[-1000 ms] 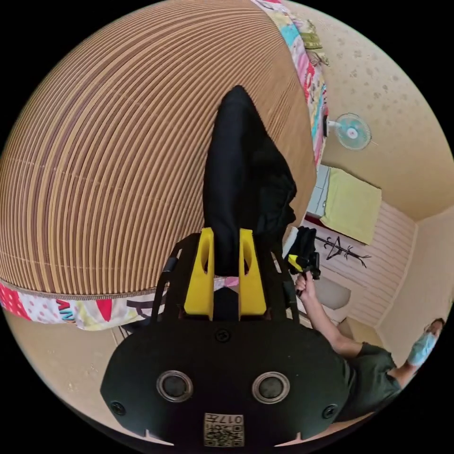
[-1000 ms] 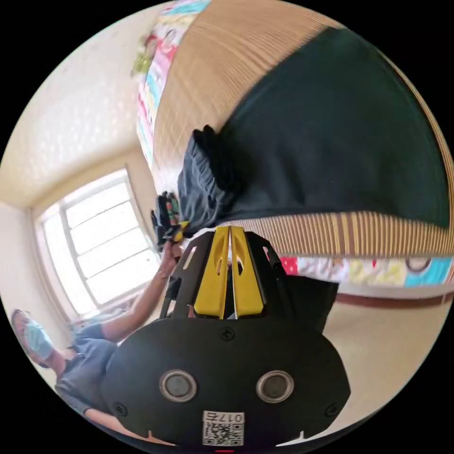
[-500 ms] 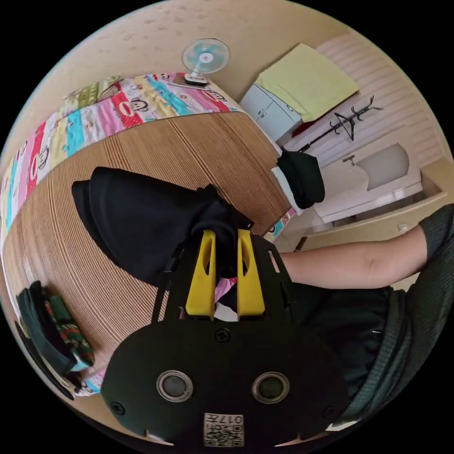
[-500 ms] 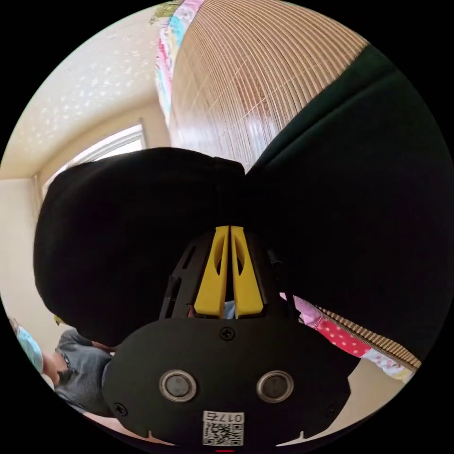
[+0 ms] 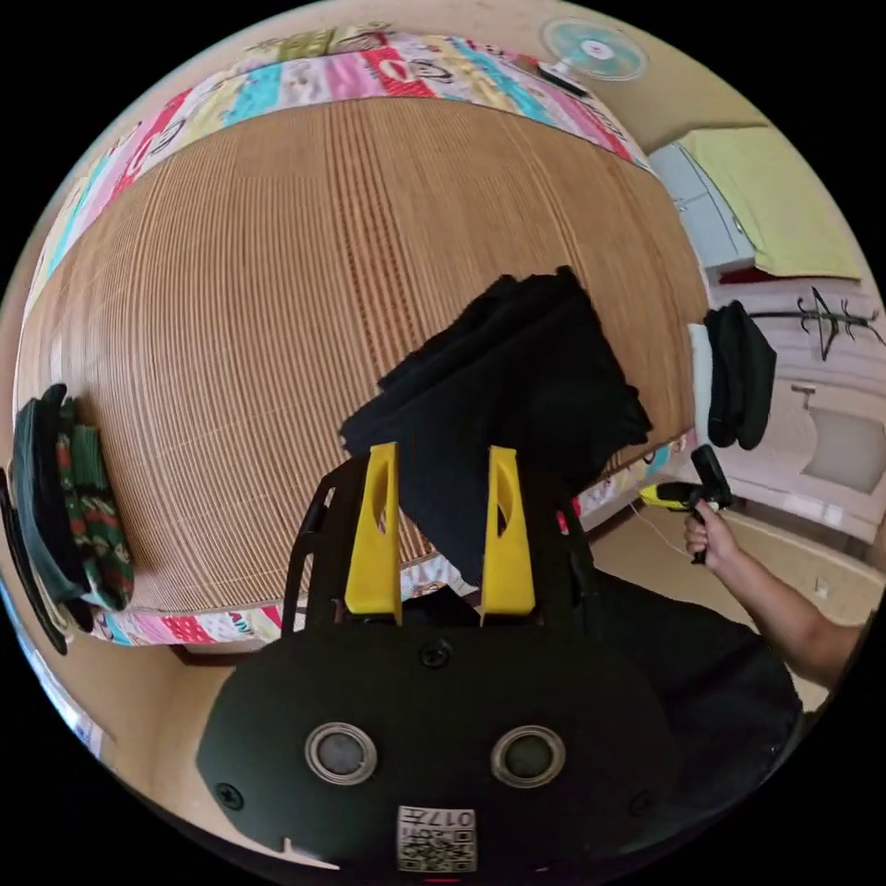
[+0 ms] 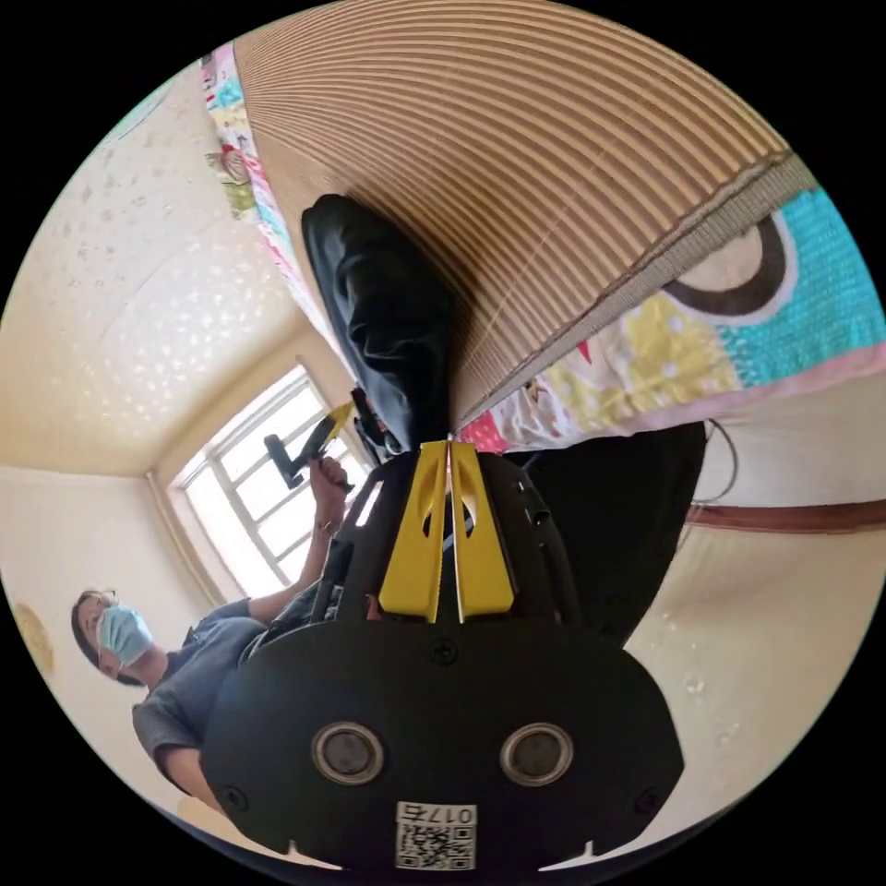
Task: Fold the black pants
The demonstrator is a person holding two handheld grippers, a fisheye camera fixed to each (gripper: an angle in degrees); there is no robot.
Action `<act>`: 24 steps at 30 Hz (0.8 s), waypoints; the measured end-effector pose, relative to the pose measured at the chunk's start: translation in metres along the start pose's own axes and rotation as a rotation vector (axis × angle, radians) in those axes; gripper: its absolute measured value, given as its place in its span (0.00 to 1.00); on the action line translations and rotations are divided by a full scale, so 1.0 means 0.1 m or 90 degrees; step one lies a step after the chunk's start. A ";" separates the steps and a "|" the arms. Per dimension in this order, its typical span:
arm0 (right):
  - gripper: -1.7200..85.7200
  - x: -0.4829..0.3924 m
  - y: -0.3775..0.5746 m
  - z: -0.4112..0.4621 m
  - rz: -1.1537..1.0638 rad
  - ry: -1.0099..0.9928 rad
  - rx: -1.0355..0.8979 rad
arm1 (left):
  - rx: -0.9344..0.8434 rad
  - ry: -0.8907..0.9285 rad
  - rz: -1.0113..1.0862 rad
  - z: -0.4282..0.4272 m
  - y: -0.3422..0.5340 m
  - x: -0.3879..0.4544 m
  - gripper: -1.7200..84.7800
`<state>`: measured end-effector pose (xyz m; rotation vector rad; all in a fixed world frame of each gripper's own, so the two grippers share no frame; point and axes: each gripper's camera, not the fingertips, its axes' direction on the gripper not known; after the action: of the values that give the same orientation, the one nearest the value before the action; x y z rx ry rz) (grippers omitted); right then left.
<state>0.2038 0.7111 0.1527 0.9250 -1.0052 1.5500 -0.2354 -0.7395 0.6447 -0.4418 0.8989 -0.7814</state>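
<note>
The black pants (image 5: 503,406) are seen folded into a compact, layered bundle on the woven bamboo mat (image 5: 277,305), near its edge. The left gripper (image 5: 441,461) is spread wide and released; the right gripper (image 6: 448,449) is clenched with nothing held.

A striped bamboo mat (image 5: 277,305) covers a bed, with a bright patterned sheet (image 5: 369,69) showing round its edges. A folded pile (image 5: 65,498) sits at the mat's edge. A fan (image 5: 595,51), cabinet (image 5: 711,217), coat rack (image 5: 840,318) and window (image 6: 249,489) stand around.
</note>
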 end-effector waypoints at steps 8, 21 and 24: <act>0.14 -0.25 -0.57 1.11 -0.019 -0.087 -0.071 | -0.089 0.148 -0.185 0.78 -0.31 -0.70 0.18; 0.11 -1.19 -0.28 0.32 -0.243 0.036 0.247 | -0.154 0.262 0.000 0.92 -0.28 -0.10 0.20; 0.11 -0.74 0.07 0.35 -0.183 0.024 0.249 | -0.098 0.342 -0.075 0.96 -0.43 -0.39 0.23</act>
<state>0.2122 0.6529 0.0960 1.2455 -0.5188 1.5347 -0.1892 -0.7352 0.7471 -0.4283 1.4508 -0.9644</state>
